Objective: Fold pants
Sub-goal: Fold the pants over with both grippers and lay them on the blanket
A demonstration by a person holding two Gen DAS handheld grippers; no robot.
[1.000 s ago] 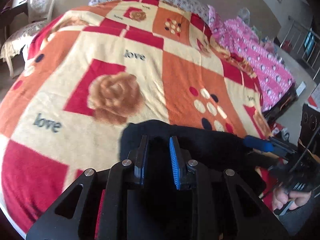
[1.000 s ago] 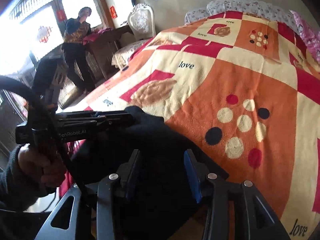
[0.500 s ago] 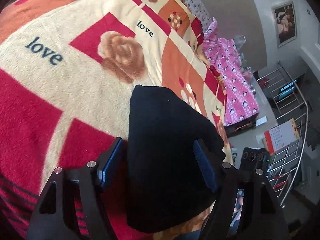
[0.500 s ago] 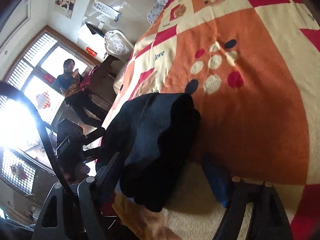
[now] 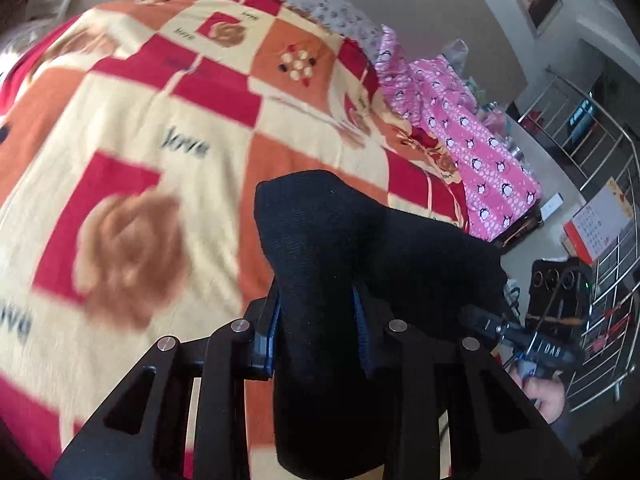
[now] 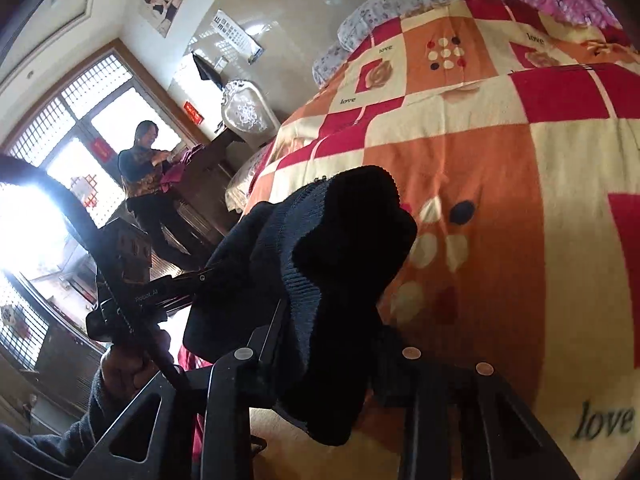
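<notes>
Two grippers, left gripper (image 5: pixel 316 328) and right gripper (image 6: pixel 332 344), each pinch the black pants (image 5: pixel 340 248) above the blanket (image 5: pixel 132 128). Folding seems underway. Next, probably lay them down flat.

A: What do the pants (image 5: pixel 328 264) look like?
B: Black, a knit fabric with a ribbed band showing along one edge in the right wrist view. They are bunched into a thick bundle with folds and humps.
A: Where are they?
B: Raised above the bed's checked blanket (image 5: pixel 152 128), near its closest edge. One hump stands upward while a lower end droops down.
</notes>
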